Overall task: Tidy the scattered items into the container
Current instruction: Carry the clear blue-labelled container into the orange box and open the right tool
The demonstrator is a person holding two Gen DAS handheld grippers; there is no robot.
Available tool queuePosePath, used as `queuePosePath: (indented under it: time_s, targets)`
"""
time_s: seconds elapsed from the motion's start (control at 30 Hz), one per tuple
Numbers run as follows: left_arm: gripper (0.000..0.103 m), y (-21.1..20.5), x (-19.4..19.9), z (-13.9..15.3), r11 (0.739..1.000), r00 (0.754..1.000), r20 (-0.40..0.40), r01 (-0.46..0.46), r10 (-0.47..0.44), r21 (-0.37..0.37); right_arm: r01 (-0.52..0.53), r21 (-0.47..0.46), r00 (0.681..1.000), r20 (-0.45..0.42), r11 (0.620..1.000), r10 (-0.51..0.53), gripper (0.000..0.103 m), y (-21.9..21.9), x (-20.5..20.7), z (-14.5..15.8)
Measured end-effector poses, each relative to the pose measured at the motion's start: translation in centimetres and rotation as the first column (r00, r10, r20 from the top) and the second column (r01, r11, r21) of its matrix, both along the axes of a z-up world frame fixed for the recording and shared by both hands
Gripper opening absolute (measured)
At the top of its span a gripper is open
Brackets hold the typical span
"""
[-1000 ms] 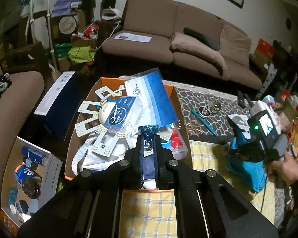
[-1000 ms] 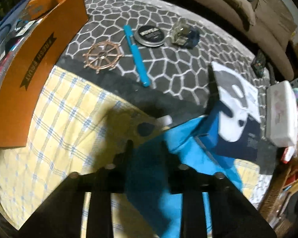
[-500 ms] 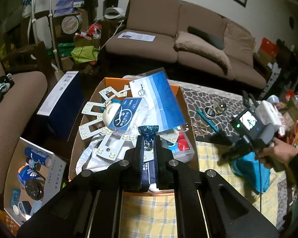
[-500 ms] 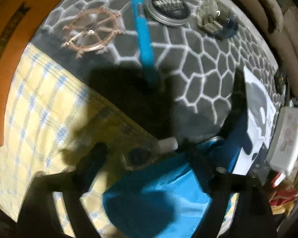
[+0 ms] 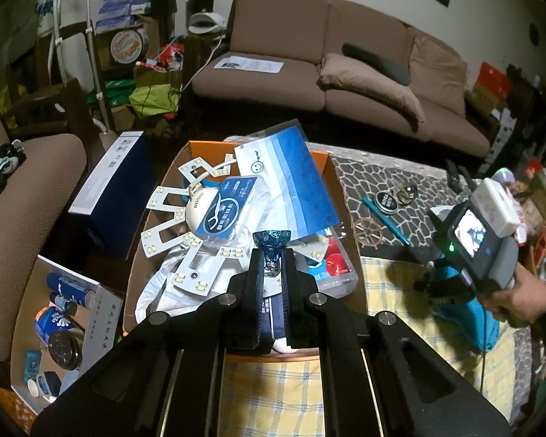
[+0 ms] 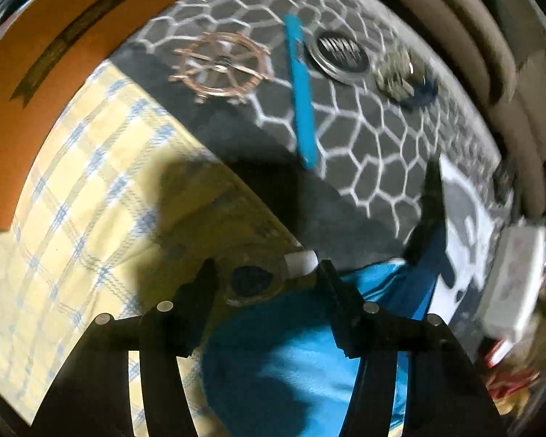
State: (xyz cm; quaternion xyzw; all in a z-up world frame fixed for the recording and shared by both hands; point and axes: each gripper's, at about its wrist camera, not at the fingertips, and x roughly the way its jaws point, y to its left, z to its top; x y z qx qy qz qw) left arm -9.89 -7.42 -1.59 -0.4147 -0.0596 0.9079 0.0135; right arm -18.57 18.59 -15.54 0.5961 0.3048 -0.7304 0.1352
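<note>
**Left grip over the box, right jaws closing around a small bottle**

Your left gripper (image 5: 273, 255) is clamped nearly shut on a small blue foil-wrapped item (image 5: 272, 241), held above the near end of the orange cardboard box (image 5: 324, 160). Only the left wrist view shows what the box already holds: a white LED panel (image 5: 185, 240), a blue striped pouch (image 5: 295, 178), a mask packet (image 5: 225, 207) and a red-capped pack (image 5: 333, 262).

That same view shows your right hand (image 5: 520, 298) carrying the right gripper (image 5: 436, 284) down over the teal cloth (image 5: 473, 317) on the yellow checked cloth (image 5: 393, 291), but the fingertips are hidden there.

The right wrist view fills that in: the right gripper (image 6: 265, 276) has its jaws half open and closing, with a small white-capped bottle (image 6: 262, 273) between them beside the teal cloth (image 6: 298, 357); the blur leaves it unclear whether the pads touch it.

Beyond it, on the honeycomb mat (image 6: 375, 145), lie a copper ship's wheel (image 6: 222, 69), a blue pen (image 6: 302, 91) and a round tin (image 6: 340, 54), all outside the box (image 6: 36, 73).
</note>
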Motion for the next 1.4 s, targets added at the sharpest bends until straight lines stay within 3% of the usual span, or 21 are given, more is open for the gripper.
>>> queuePosePath:
  time_s: [0.17,0.27,0.37,0.5,0.6,0.7,0.8,0.93,1.13,1.4]
  targets:
    - [0.008,-0.7,-0.2,0.2,1.0,1.0,-0.006,-0.014,0.015,0.021,0.052,-0.069,0.989,-0.137,0.996,-0.061,0.057,-1.4,2.1,3.5]
    - [0.008,-1.1,0.0,0.5,0.999,1.0,-0.013,-0.021,0.022,0.038,0.071,-0.155,0.97,-0.22,0.985,-0.105,0.057,-2.4,3.8,7.2]
    - [0.008,-1.6,0.2,0.9,0.998,0.999,-0.023,-0.023,0.025,0.054,0.099,-0.305,0.94,-0.283,0.947,-0.189,0.057,-3.8,6.5,11.2]
    - [0.008,-2.2,0.4,1.3,0.997,0.999,-0.029,-0.033,0.036,0.07,0.121,-0.48,0.914,-0.288,0.869,-0.287,0.057,-5.5,8.2,14.2]
    - [0.008,-2.9,0.8,1.7,0.996,0.998,-0.038,-0.036,0.039,0.079,0.115,-0.567,0.903,-0.283,0.816,-0.324,0.057,-7.3,10.0,16.3]
    - [0.008,-3.7,1.3,2.3,0.995,0.997,-0.053,-0.043,0.048,0.088,0.109,-0.601,0.892,-0.293,0.792,-0.345,0.057,-9.2,11.3,17.8]
    - [0.008,-5.0,1.7,2.7,0.993,0.997,-0.056,-0.054,0.06,0.107,0.107,-0.633,0.896,-0.274,0.767,-0.35,0.057,-10.7,11.9,18.6]
    - [0.008,-7.4,1.9,2.8,0.985,0.996,-0.04,-0.07,0.077,0.157,0.107,-0.639,0.897,-0.269,0.762,-0.351,0.057,-12.5,12.2,18.6]
    - [0.008,-10.3,2.3,1.8,0.98,0.995,-0.012,-0.097,0.1,0.171,0.143,-0.633,0.893,-0.249,0.761,-0.375,0.057,-13.8,12.2,16.4]
    - [0.008,-10.2,1.9,-0.7,0.972,0.996,0.087,-0.016,-0.004,0.236,0.211,-0.629,0.889,-0.195,0.748,-0.415,0.057,-13.5,11.9,13.3]
